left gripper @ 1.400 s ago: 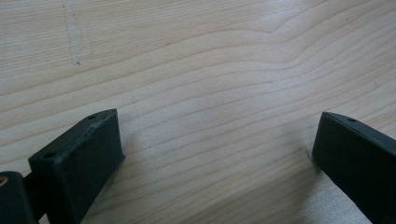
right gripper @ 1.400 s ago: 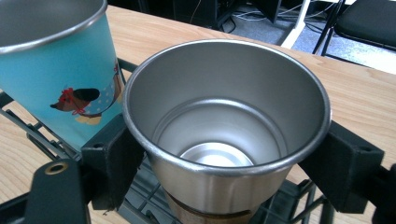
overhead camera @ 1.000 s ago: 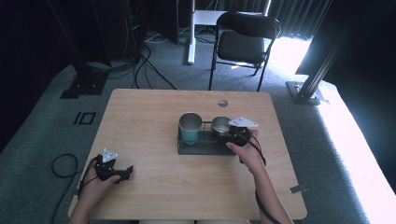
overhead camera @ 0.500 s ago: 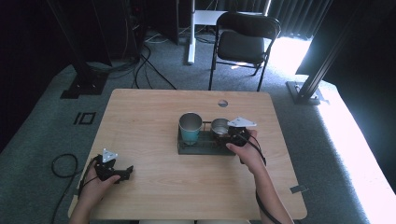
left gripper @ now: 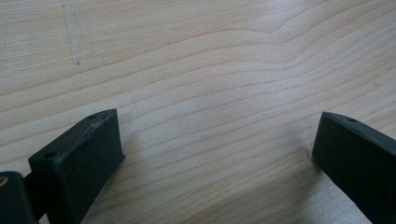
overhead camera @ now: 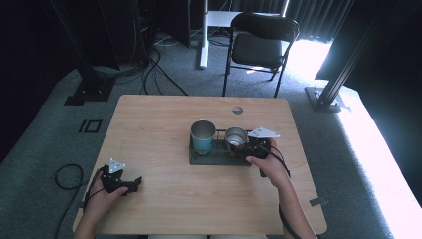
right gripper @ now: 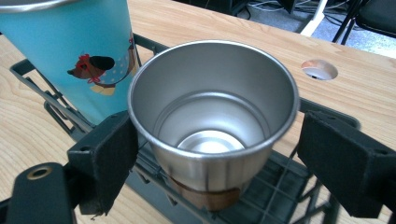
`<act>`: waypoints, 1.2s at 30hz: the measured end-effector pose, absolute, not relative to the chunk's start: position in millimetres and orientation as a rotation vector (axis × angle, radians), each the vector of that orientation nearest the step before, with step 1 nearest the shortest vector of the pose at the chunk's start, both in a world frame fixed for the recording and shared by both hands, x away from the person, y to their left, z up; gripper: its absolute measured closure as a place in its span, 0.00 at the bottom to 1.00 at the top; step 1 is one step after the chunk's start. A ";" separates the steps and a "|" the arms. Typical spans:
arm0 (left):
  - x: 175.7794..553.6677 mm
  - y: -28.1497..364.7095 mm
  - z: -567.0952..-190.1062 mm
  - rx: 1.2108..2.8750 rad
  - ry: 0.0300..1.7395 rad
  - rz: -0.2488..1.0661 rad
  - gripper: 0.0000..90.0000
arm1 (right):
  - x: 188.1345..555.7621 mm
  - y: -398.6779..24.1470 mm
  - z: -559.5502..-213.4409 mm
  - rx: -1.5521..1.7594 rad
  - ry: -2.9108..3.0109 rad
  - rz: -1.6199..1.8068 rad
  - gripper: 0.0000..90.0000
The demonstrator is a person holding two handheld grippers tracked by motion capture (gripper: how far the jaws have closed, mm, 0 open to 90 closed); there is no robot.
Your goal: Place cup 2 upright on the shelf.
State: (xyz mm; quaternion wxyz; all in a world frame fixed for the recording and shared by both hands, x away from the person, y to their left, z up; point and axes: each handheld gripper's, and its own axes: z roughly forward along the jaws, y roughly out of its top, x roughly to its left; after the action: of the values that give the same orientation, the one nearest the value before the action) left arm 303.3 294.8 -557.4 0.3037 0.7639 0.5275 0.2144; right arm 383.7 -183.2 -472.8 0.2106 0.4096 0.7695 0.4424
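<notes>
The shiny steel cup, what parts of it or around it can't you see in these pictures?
- Steel cup: its base in the right gripper view, hidden by the black rack.
- Blue cup: its top, cut off by that view's upper edge.
- Right hand-held gripper: whether the left jaw touches the cup is unclear there.

blue cup (right gripper: 70,51): its top and left side are cut off by the picture's edge.
steel cup (right gripper: 212,123): its bottom is hidden down in the black rack (right gripper: 280,196).
</notes>
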 end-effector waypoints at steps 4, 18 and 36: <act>303.3 294.8 -557.4 2.024 1.398 0.568 0.03 | 379.7 -188.7 -472.4 1.138 2.134 1.235 0.14; 303.3 294.8 -557.4 2.024 1.398 0.569 0.03 | 367.9 -213.2 -476.3 1.152 2.091 1.279 0.14; 303.3 294.8 -557.5 2.023 1.397 0.569 0.03 | 348.1 -246.4 -485.3 1.211 2.039 1.242 0.14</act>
State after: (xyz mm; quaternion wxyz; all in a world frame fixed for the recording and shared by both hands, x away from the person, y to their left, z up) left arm 303.3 294.8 -557.5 0.3043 0.7637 0.5273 0.2150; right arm 348.1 -246.4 -485.3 0.2302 0.4403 0.7411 0.4515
